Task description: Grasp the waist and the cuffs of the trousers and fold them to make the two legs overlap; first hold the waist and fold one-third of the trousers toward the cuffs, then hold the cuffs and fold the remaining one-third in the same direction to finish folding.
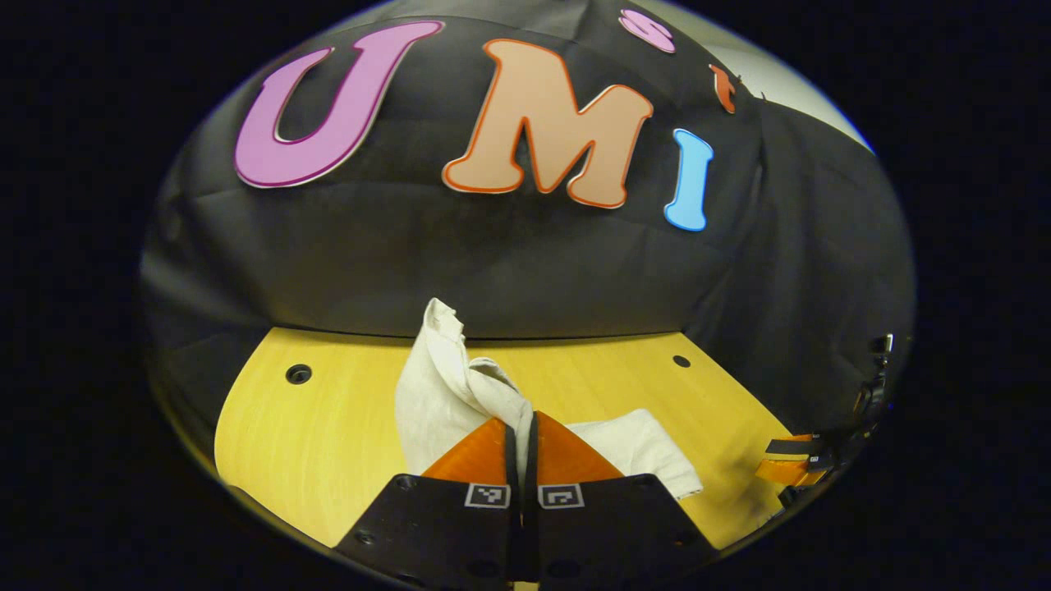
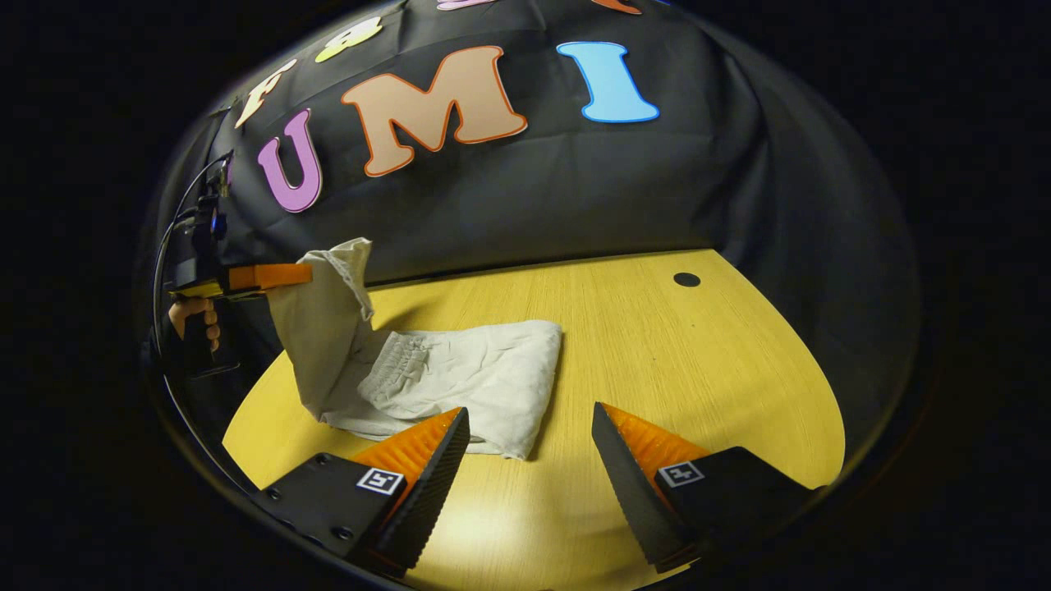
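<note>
- Left gripper view: the left gripper [image 1: 522,427] has its jaws pressed together on a bunched fold of the cream trousers [image 1: 443,386], with the cloth rising in a peak just above the fingertips and draping down both sides.
- Right gripper view: the right gripper [image 2: 530,431] hangs with its jaws spread wide and nothing between them; the folded bulk of the trousers [image 2: 460,373] lies flat on the table just ahead of its left finger [image 2: 427,460].
- From that same view, one end of the trousers is lifted off the table, hanging as a limp flap from the left gripper [image 2: 275,276], which a hand [image 2: 195,316] holds.
- Fabric looks soft, wrinkled and matte, with a gathered elastic waist.
- Table [image 2: 698,369] is smooth yellow wood grain with small round holes [image 2: 686,279].
</note>
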